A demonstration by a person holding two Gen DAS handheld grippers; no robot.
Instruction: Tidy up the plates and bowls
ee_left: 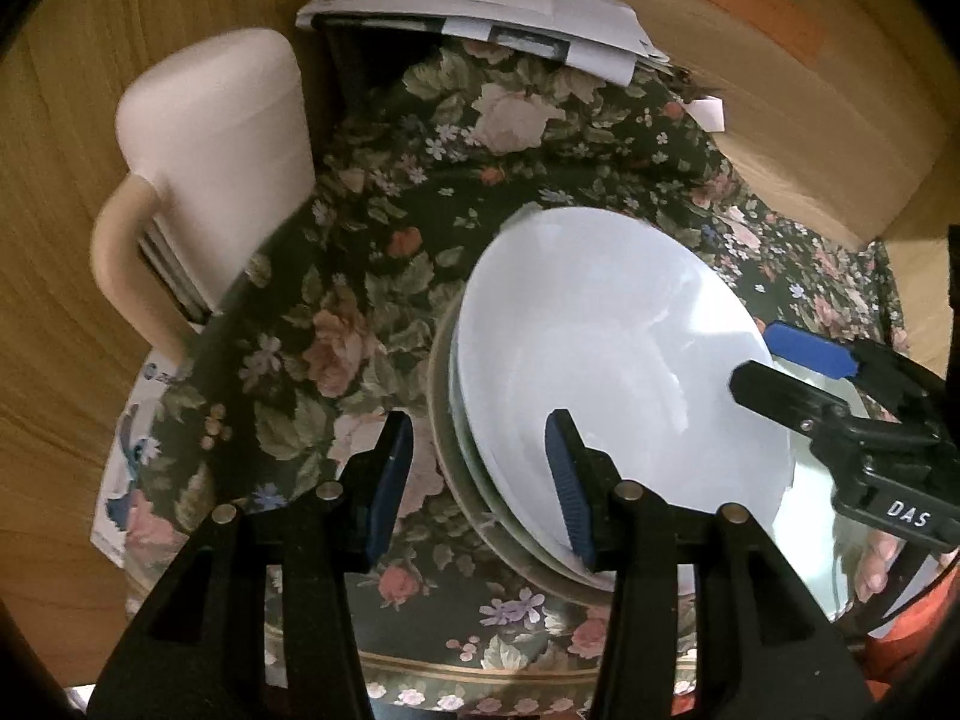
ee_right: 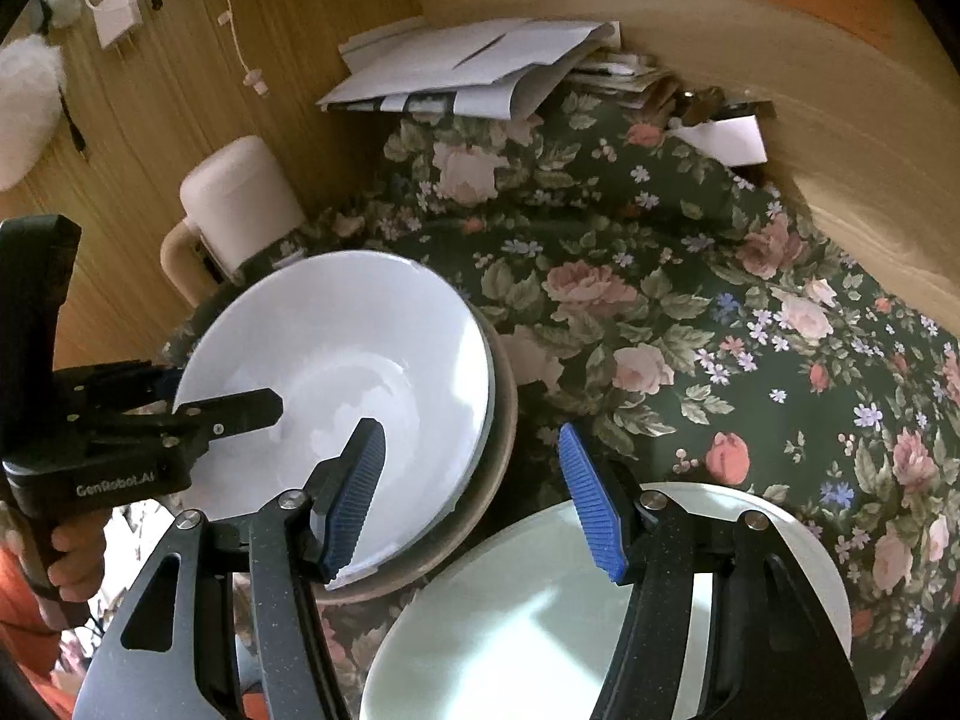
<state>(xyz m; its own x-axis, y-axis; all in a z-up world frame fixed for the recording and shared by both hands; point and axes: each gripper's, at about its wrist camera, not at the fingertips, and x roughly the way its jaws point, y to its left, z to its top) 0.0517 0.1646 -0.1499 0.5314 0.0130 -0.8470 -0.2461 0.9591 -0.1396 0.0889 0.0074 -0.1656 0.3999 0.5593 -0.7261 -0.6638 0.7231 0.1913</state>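
Left wrist view is showing the left gripper hanging with its jaws apart across the near-left rim of a white bowl, one blue pad outside over the floral tablecloth and the other inside the bowl. The bowl is sitting tilted on a short stack of dishes, whose rims are peeking out beneath it. From the right, the right gripper is reaching over the bowl's far rim, and a pale jug is standing well apart at the table's edge. Right wrist view is looking down on the same bowl, resting in a brown-rimmed dish, with the right gripper spread wide: its left pad is lying over the bowl's near rim and its right pad is hanging above a separate white plate just beside the stack. The left gripper is entering from the left, its jaws straddling the bowl's rim without yet pinching, as far as can be told. Judging by this, the bowl is being seated or lifted, so whichever gripper is taking it should be closing squarely on the rim, one pad well inside, and keeping the bowl level, since a shallow pinch on glazed ware is likely to slip and knock the dishes below.
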